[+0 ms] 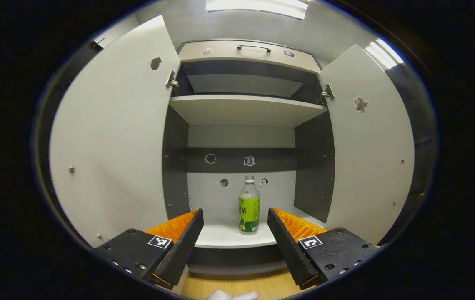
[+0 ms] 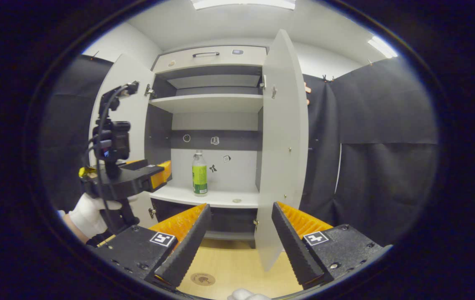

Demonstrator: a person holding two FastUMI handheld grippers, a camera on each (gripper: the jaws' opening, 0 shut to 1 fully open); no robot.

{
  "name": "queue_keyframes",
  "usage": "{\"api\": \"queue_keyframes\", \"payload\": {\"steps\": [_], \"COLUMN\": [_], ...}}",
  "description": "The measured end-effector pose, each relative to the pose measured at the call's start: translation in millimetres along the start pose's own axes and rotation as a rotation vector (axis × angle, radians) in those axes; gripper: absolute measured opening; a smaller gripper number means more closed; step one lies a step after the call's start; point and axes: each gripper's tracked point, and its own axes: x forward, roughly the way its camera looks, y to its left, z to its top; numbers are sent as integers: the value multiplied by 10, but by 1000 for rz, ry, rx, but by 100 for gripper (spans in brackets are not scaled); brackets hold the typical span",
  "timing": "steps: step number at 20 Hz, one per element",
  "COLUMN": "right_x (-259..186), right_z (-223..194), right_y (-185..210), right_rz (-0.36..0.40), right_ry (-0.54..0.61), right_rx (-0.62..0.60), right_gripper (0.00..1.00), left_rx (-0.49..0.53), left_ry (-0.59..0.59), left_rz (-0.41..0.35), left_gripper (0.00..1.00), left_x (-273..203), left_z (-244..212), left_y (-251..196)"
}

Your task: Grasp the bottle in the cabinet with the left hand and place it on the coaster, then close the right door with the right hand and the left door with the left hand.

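The bottle [image 1: 249, 205] stands upright on the cabinet's lower shelf [image 1: 229, 237], centred between the wide-spread fingers of the left tool [image 1: 234, 233] (nothing held). Both doors hang open: left door [image 1: 112, 137], right door [image 1: 366, 141]. The right tool [image 2: 237, 239], also wide, hovers over the bench [image 2: 237, 266] above the coaster [image 2: 203, 278].

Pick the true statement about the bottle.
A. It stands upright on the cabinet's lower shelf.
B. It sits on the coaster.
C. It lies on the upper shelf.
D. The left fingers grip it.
A: the bottle stands upright on the lower shelf, beyond the open left gripper.
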Motion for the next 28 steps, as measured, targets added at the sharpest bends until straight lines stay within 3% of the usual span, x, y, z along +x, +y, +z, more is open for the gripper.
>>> {"api": "queue_keyframes", "payload": {"steps": [5,9,15,16,17,23,28], "right_x": [-87,-79,-6,1,7,2,-85], "right_z": [-31,-154,-308,-313,-316,-227,-268], "right_y": [-209,-351,-450,-451,-456,-455,-461], "right_rz": [-63,-103,-121,-121,-120,-111,-107], "right_ry": [28,71,124,127,127,94,87], "right_rx": [-21,-42,-34,-26,-19,-12,-5], "right_gripper": [97,97,96,96,96,97,97], "left_rx": [-6,18,11,-5,-12,-41,-37], "left_ry": [60,97,125,126,129,70,18], "left_rz": [15,46,71,68,69,1,-69], "left_gripper": [95,95,95,93,79,76,76], "left_x": [1041,1593,1920,1950,1978,1504,615], "left_z": [-352,-654,-773,-794,-800,-444,-315], "left_y": [-137,-158,-91,-94,-107,-154,-293]}}
